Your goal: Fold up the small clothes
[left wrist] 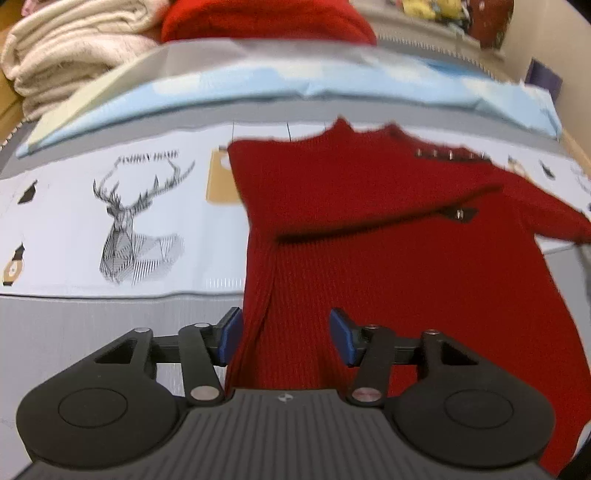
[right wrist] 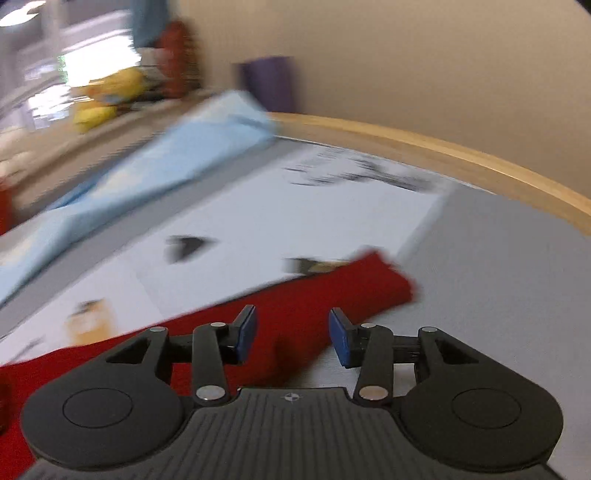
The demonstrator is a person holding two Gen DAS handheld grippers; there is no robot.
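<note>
A red knit sweater (left wrist: 369, 229) lies flat on the deer-print cloth (left wrist: 129, 221), neck to the far side, with one sleeve folded across its chest. My left gripper (left wrist: 286, 338) hovers over the sweater's near left hem. Its blue pads (left wrist: 231, 336) stand apart, the knit lies under and between them, and no pad presses on it. In the blurred right wrist view, the sweater's other sleeve (right wrist: 369, 284) stretches out to the right over the grey surface. My right gripper (right wrist: 291, 336) is open just above that sleeve, with nothing held.
A light blue folded cloth (left wrist: 258, 92) runs along the far side. Behind it sit a cream blanket pile (left wrist: 74, 48) and a red folded garment (left wrist: 266, 22). A wooden rim (right wrist: 443, 147) borders the surface at right, with a purple object (right wrist: 269, 85) and yellow items (right wrist: 110, 92) beyond.
</note>
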